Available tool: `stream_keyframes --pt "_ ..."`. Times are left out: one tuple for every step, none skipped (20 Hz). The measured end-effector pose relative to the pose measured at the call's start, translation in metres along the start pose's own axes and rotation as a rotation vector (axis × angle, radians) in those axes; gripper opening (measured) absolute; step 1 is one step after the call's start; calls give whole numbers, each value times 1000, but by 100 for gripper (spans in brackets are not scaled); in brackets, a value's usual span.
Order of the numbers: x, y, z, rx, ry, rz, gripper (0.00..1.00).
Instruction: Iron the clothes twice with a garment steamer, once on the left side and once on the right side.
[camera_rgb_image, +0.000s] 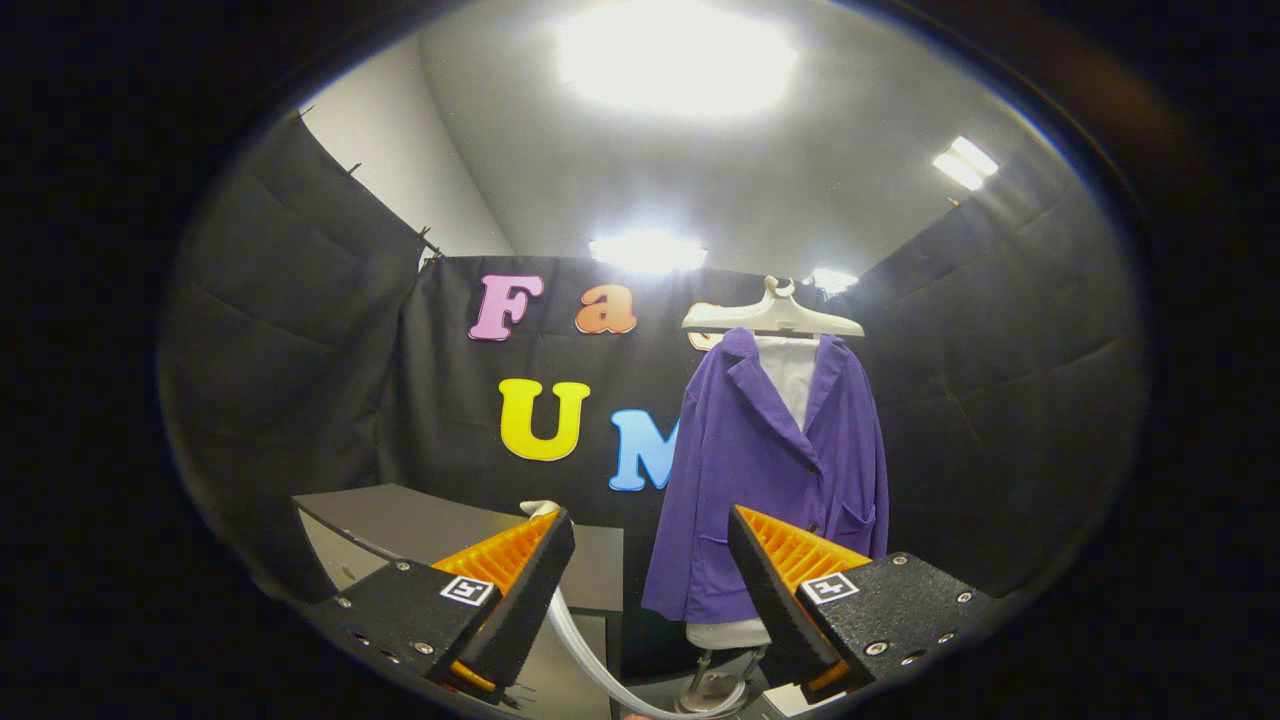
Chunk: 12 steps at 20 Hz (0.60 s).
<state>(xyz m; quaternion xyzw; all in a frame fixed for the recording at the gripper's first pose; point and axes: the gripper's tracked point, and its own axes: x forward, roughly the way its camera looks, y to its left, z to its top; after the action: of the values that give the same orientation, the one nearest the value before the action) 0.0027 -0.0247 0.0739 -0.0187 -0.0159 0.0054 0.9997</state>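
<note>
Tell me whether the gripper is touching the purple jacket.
Apart. In the gripper view the gripper is open, fingers spread and holding nothing, and the purple jacket hangs on its hanger well beyond the fingertips.

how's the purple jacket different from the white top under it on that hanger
The purple jacket is the outer layer and hangs open at the front; the white top sits inside it and shows at the neck opening and below the jacket's hem. The jacket has lapels and a patch pocket; the white top looks plain where it shows. Both hang from the same pale hanger, beyond the open tongs, which hold nothing.
</note>
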Motion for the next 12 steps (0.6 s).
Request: stream_keyframes --pt "0 0 6 -8 4 3 95" --pt "2 2 14 -18 8 6 95" --pt "5 5 20 -23 11 10 95" --pt "8 10 27 -17 15 17 95" --pt "13 13 34 -8 24 21 95" --pt "19 16 39 4 35 20 95" --pt "25 19 44 13 47 14 95" --pt "32 22 50 13 54 5 95" --pt "43 24 54 10 60 -5 95" --pt "53 28 59 2 70 -11 95" --pt "64 34 59 -4 89 -11 95" --pt "75 39 61 -10 107 -17 95"
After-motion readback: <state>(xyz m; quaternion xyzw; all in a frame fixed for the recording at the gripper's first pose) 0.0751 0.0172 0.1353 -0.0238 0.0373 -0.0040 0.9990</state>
